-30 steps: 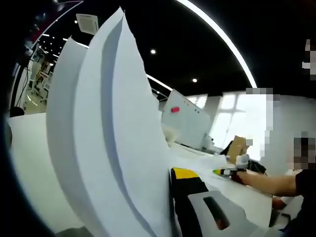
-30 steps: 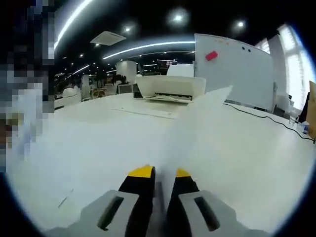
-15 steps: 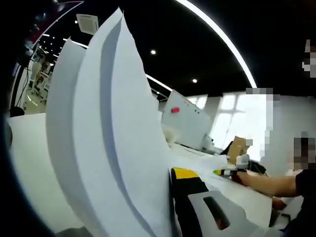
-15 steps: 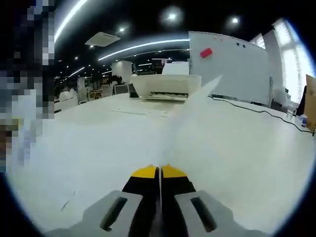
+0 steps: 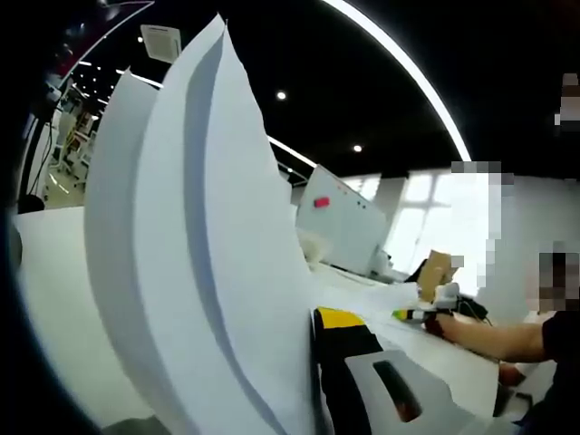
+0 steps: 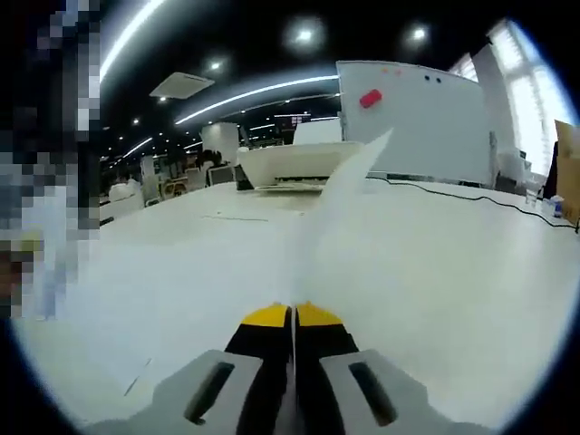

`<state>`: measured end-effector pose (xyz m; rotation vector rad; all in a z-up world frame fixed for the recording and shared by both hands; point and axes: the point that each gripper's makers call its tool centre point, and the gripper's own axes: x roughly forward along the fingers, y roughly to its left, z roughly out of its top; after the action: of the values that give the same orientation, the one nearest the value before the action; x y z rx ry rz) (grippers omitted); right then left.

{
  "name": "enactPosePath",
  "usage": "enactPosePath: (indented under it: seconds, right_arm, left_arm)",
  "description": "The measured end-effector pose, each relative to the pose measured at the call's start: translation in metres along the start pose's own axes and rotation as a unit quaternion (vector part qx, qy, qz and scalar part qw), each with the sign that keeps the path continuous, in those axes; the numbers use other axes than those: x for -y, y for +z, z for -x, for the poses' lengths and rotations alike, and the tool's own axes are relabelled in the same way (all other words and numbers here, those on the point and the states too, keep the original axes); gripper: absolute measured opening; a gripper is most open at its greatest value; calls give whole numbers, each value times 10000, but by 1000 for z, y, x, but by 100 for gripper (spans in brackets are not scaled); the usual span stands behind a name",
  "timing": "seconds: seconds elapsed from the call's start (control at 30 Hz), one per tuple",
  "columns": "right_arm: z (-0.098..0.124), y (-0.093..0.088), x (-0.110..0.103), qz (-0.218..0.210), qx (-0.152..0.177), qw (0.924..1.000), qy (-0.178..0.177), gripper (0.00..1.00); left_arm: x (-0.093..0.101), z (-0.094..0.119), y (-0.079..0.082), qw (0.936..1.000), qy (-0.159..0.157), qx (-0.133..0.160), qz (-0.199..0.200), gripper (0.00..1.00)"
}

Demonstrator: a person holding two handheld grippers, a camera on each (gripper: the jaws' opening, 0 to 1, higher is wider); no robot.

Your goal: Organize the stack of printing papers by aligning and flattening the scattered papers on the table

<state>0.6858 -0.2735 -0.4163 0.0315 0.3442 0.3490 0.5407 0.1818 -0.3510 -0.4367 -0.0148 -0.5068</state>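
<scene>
Seemingly both grippers, left and right, pinch upright papers above bare table.

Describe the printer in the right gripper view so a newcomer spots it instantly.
Start at the long white table and look to its far end, left of the whiteboard. The printer is the low, wide white box there, the one bulky thing standing on the table, just beyond the tip of the pinched paper.

Dim dark ceiling, bright strip lights and spot lamps, window glare at right, soft blur throughout, strong fisheye bending at edges
</scene>
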Motion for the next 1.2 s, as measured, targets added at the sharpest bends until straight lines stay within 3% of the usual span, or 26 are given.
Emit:
enactPosePath:
  seconds: [0.9,1.2]
  right_arm:
    - [13,17,-4,-118,387,9992,-38,0]
    - [27,49,-23,-111,824,9964,167,0]
  left_arm:
    - [-1,-1,-2,10000,51,-43,-21,8]
    - [-2,-2,-2,10000,53,-46,-14,8]
